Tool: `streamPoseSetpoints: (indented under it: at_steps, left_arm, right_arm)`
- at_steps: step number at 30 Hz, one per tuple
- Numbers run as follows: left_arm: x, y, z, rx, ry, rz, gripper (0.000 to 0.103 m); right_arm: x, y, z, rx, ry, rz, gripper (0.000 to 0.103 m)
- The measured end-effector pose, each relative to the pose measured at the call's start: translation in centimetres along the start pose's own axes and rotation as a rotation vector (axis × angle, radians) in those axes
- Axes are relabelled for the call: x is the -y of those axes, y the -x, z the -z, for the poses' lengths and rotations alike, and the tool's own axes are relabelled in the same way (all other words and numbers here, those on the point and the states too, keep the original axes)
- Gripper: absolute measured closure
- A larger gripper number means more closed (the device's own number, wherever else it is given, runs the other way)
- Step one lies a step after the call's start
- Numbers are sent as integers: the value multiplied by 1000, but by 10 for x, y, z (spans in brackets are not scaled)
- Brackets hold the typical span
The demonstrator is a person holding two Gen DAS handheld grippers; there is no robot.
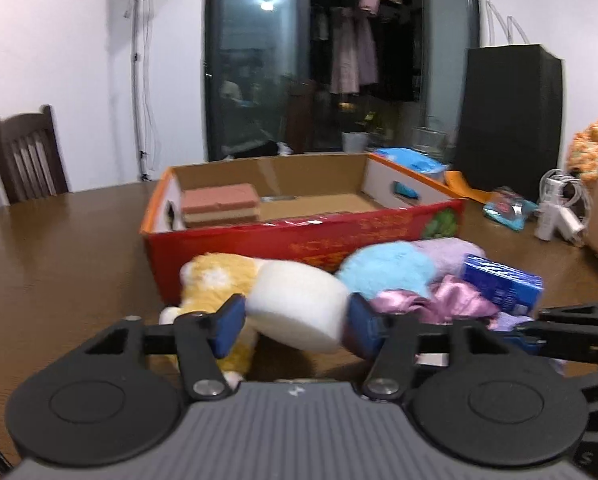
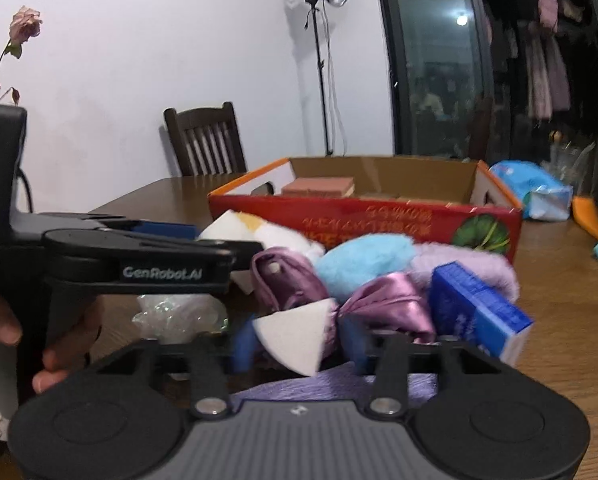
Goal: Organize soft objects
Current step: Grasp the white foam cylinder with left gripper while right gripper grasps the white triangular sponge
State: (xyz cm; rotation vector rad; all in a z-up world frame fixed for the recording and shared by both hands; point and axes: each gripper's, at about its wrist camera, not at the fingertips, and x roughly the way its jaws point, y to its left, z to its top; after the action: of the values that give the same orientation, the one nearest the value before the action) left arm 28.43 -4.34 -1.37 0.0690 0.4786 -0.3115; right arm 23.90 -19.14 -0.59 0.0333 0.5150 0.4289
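Left tongs [image 1: 295,322], about half open, press blue pads against a round white sponge [image 1: 299,304] — a grip, sitting at six o'clock from the red box [image 1: 299,240]. Right tongs [image 2: 299,348], narrower, pinch a white sponge wedge [image 2: 295,336] above the pile of fluffy cloths [image 2: 367,258], which lies just in front of the box. Picking up looks to be the step in hand — next, each sponge likely needs lifting clear and carrying toward twelve o'clock, over the box wall, without squeezing harder.

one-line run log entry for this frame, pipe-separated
left gripper: shut on round white sponge | right gripper: shut on white wedge sponge | red cardboard box: holds stacked sponges
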Motion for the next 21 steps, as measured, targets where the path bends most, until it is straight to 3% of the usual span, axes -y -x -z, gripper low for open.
streamPoseSetpoints:
  at_steps: [5,10,21]
  left_arm:
    - [6,20,1,49,1,-40,52]
    - [8,67,2,131,26,-43,52]
    - [24,132,63,104,129,20,51]
  right_arm:
    - [-2,18,1,34,0,19,70]
    - [-4,47,3,73,0,42,70]
    - [-18,90,37,80,4,64,69]
